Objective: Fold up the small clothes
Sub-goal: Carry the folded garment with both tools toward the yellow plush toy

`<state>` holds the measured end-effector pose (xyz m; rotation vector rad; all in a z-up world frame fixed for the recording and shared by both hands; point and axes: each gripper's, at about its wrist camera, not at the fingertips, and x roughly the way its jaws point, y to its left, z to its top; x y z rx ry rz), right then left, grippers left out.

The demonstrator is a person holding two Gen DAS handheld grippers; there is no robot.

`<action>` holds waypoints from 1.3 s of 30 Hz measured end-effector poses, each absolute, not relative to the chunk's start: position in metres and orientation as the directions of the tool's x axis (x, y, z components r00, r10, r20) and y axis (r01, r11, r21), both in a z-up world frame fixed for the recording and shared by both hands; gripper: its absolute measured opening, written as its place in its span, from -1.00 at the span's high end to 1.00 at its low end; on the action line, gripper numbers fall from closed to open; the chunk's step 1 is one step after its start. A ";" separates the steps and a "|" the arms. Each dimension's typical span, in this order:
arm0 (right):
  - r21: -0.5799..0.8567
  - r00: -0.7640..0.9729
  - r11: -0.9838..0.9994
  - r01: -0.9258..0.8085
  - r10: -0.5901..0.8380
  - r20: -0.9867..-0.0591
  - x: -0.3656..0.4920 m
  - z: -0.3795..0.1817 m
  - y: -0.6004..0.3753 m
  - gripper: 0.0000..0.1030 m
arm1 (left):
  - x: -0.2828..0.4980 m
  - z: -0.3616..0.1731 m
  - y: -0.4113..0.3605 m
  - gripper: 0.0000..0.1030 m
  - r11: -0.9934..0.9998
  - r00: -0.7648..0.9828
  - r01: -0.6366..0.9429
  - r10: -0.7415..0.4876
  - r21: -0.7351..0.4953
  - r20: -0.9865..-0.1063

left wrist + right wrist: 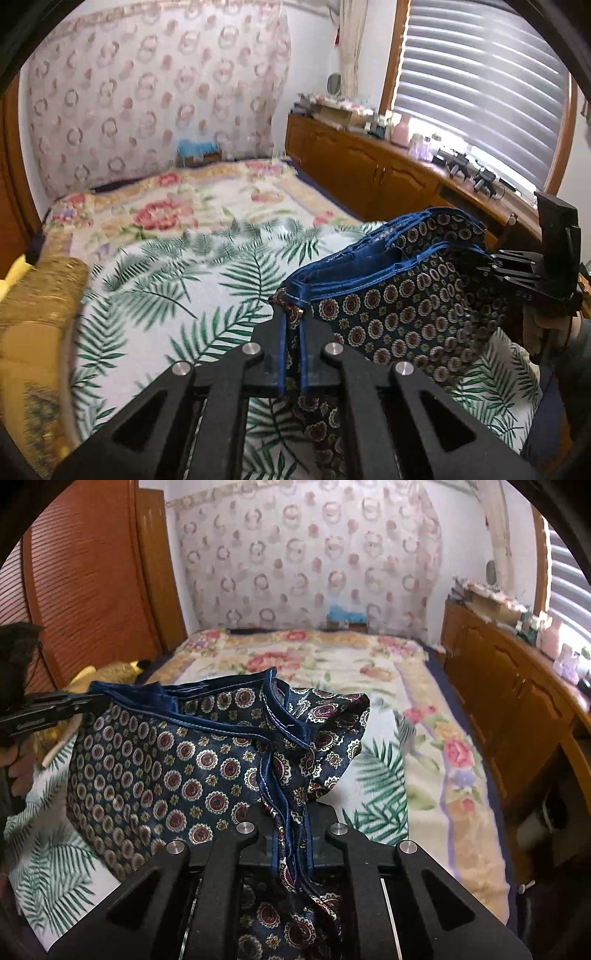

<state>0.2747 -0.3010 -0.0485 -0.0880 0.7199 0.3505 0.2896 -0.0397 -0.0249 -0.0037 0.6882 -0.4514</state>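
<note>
A small dark-blue garment [399, 295] with red-and-white medallions and bright blue hems hangs stretched between both grippers above the bed. My left gripper [293, 321] is shut on one corner of its hem. My right gripper [290, 812] is shut on the bunched opposite end of the garment [177, 760]. The right gripper also shows at the right of the left wrist view [491, 264], and the left gripper at the left of the right wrist view [83, 699]. The garment's lower part sags toward the bed.
The bed has a palm-leaf sheet [177, 295] over a floral blanket [369, 664]. A yellow cushion [33, 306] lies at the bed's left edge. A wooden cabinet [369, 173] with clutter runs under the window. A wooden wardrobe [92, 583] stands on the left.
</note>
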 end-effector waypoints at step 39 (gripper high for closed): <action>-0.350 0.504 0.367 -0.862 0.539 -0.675 0.382 0.032 0.195 0.86 | 0.159 -0.067 0.293 0.96 0.923 0.857 -0.221 0.030 -0.315 -0.514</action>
